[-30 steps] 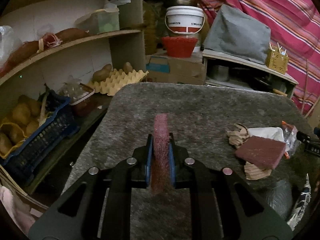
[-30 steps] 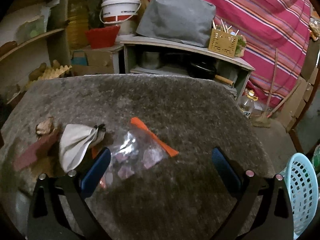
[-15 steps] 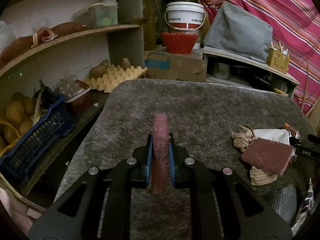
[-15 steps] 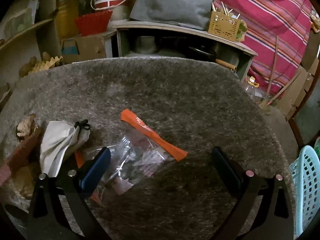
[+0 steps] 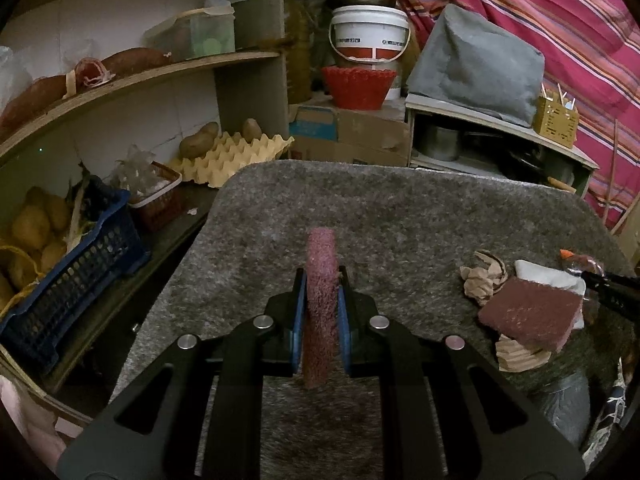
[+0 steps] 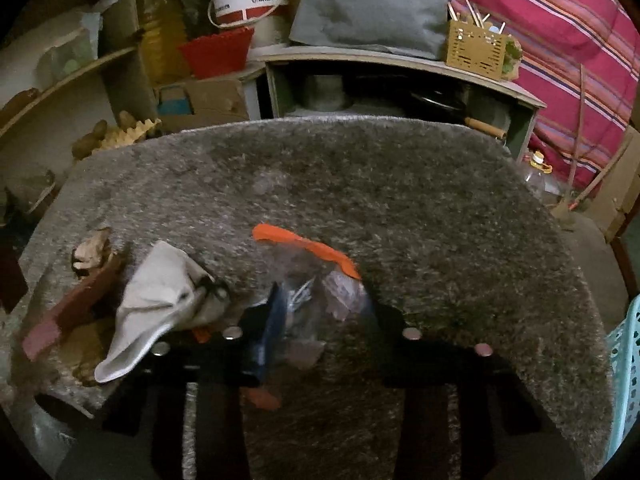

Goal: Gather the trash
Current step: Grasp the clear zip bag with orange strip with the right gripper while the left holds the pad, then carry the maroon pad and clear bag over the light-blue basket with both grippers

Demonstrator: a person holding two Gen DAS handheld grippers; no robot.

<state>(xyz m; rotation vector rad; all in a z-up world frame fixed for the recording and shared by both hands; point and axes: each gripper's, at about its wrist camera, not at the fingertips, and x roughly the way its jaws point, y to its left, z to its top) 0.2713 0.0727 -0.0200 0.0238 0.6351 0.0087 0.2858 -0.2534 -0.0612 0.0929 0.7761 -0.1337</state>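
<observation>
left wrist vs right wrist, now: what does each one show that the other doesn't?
Left wrist only: the left gripper shut on an edge-up maroon scouring pad, and the blue crate of potatoes.

Right wrist only: the right gripper closed around the clear plastic bag with its orange strip, and the light blue basket at the right edge.

Both: the grey carpeted table, the flat maroon pad, white cloth, crumpled brown paper, white bucket.
</observation>
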